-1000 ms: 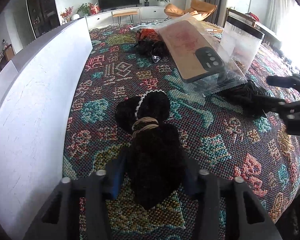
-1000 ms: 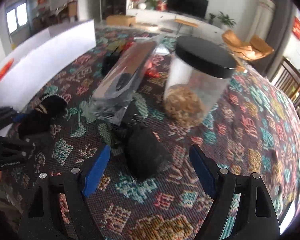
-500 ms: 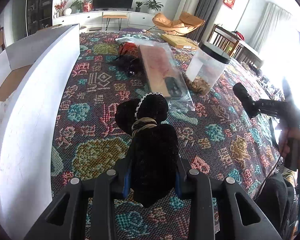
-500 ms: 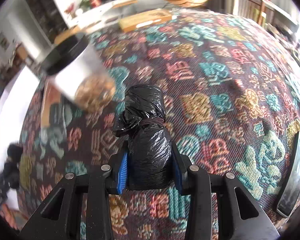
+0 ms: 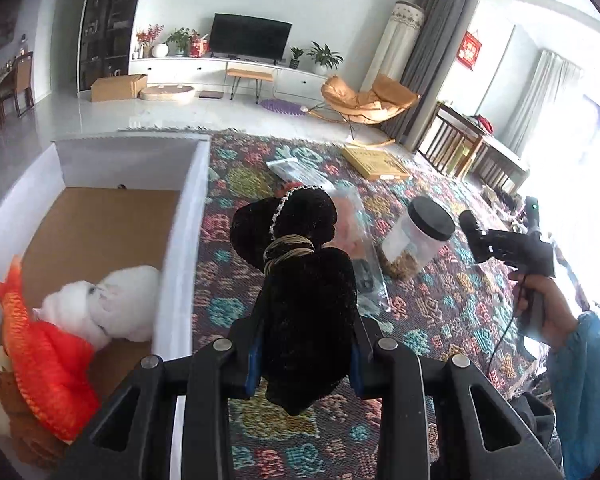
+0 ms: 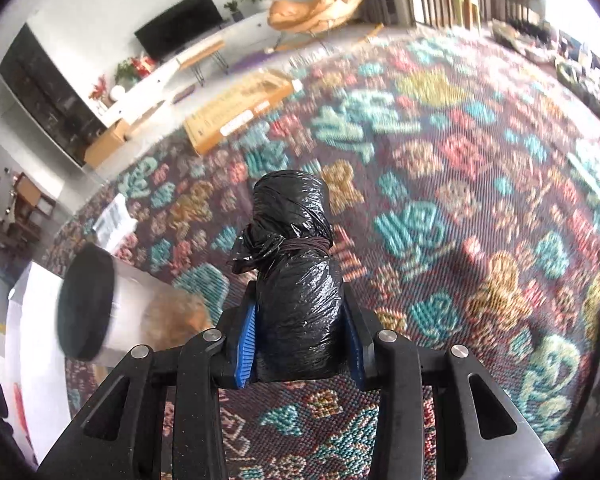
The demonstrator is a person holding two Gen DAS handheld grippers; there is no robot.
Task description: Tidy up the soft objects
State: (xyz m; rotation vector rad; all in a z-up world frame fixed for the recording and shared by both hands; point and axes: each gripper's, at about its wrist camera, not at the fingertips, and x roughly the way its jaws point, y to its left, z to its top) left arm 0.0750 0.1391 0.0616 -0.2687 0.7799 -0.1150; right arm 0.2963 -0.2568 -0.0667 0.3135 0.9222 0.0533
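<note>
Box (image 5: 180,240), far left of the left wrist view: white walls, brown cardboard floor, open top. An orange mesh bundle (image 5: 40,344) and a white fluffy toy (image 5: 112,300) lie together in its near corner; the far part of the floor is bare. Aim there.

Left hand-held gripper (image 5: 304,354): clamped on the lower half of a black fuzzy bundle (image 5: 300,280) tied at the waist with a tan band (image 5: 288,248). Bundle is lifted off the patterned bench cloth (image 5: 440,312), just right of the box wall. Judgement: carry it over the wall, not through it; lower until the bundle is inside before you let the blue pads part, else it may catch the rim and roll back.

Centre-right: clear jar with black lid (image 5: 416,244) and a plastic sleeve (image 5: 360,248) sit on the cloth. Not soft; leave them.

Right hand-held gripper (image 6: 300,354): closed on a rolled black plastic bag (image 6: 296,288), held clear above the cloth. Keep it high as you swing left, because the jar stands near your path. Drop one item at a time.
</note>
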